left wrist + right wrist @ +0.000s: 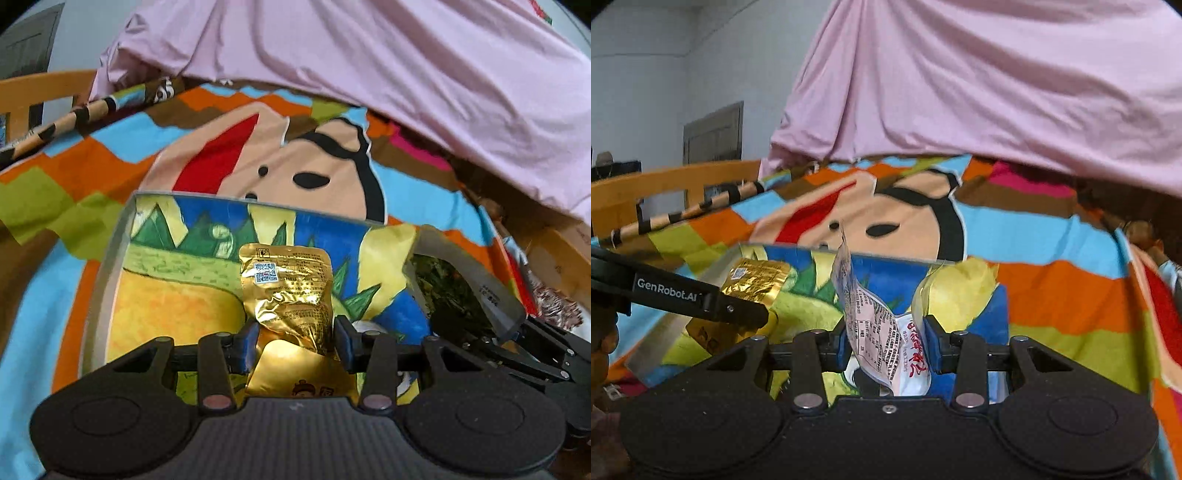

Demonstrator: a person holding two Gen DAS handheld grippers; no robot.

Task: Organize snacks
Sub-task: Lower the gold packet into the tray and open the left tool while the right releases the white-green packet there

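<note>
Gripping crinkled gold foil pouch (288, 295), left gripper (295, 343); glossy white sachet (882, 332), right gripper (886, 345).

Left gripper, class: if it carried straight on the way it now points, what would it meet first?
The left gripper, shut on the gold packet, points into the clear box. Probably the packet's tip would meet the box's far wall first, though depth under the fisheye is unclear.

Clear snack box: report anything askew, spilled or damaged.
Nothing is spilled or torn. The clear plastic box sits on the cartoon-print blanket. The left claw holds a crumpled gold foil packet over it, and the right claw holds a white-and-red printed packet.
</note>
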